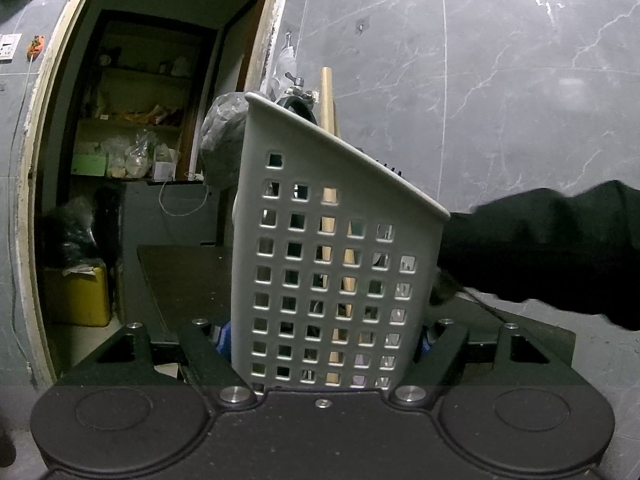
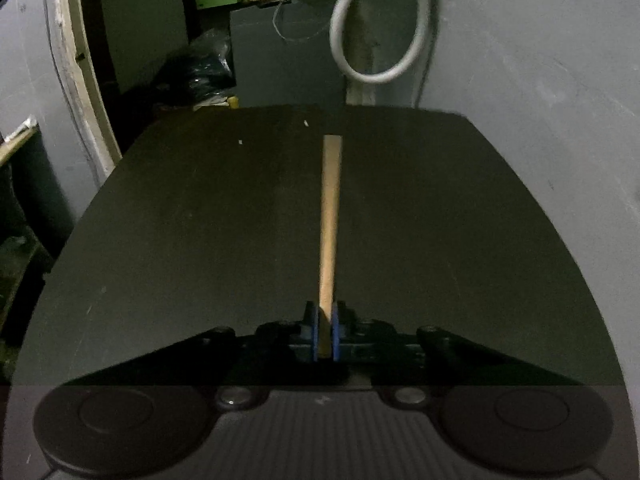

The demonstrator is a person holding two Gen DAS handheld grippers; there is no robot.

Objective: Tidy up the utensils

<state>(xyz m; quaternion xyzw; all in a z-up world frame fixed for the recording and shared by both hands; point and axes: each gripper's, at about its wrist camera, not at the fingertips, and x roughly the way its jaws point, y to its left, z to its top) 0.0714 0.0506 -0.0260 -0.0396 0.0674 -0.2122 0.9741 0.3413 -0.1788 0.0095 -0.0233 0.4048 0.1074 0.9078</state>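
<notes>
Two grippers busy, one job each. Left gripper [image 1: 326, 344] is clamped on the grey holder [image 1: 336, 248], a perforated plastic caddy w/ a slanted rim, keeping it upright at the near end of the dark table [image 1: 180, 276]. Inside it already: a wooden stick [image 1: 329, 100] poking above the rim, plus some dark items I can't make out thru the holes. Right gripper [image 2: 328, 330] has its blue pads [image 2: 315, 332] pinched narrow on the near end of a long wooden utensil [image 2: 330, 220], which runs straight away from it over the table top [image 2: 200, 220]; can't tell if the far end rests on the surface or is just off it. A dark sleeve [image 1: 540, 248] reaches in from the right, beside the holder.

Step in hand looks like lifting the utensil & dropping it in the holder. Grip is at the very end, so I'd expect it to droop or swing: lift slow, tip it vertical, aim for the low side of the rim, keep the holder braced.

Room: table is mostly bare around the utensil. Far edge isn't far past its tip. A looped white cable [image 2: 380, 40] hangs at the wall beyond, so don't swing the long end that way.
</notes>
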